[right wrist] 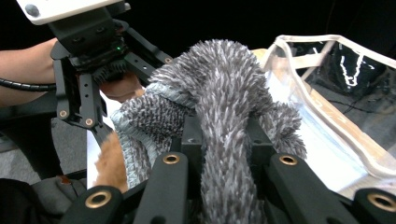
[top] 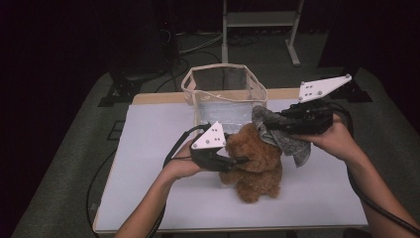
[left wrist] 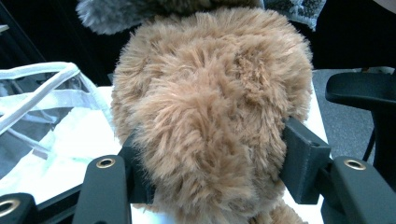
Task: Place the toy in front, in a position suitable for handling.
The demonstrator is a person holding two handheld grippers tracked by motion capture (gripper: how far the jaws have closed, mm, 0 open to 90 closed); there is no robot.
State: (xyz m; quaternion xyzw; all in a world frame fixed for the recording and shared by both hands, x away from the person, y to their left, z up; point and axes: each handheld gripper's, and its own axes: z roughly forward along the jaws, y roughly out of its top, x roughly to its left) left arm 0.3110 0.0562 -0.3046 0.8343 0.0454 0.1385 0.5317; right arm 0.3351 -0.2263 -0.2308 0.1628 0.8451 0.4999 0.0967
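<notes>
Brown plush bear [top: 255, 161] upright on the bench [top: 148, 148], just in front of the clear bag [top: 225, 94]. Left gripper [top: 237, 161] clamped on the bear from its left side; in the left gripper view both pads press into the fur [left wrist: 210, 126]. Right gripper [top: 270, 124] clenched on a grey fuzzy cloth [top: 289, 141], held above and to the right of the bear's head, cloth draped against it. Cloth bunched between the jaws [right wrist: 224, 107]

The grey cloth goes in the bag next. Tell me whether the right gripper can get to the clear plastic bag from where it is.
Probably yes. The right gripper, shut on the fuzzy grey cloth, sits just beside the clear plastic bag, whose top stands open, with nothing between them.
</notes>
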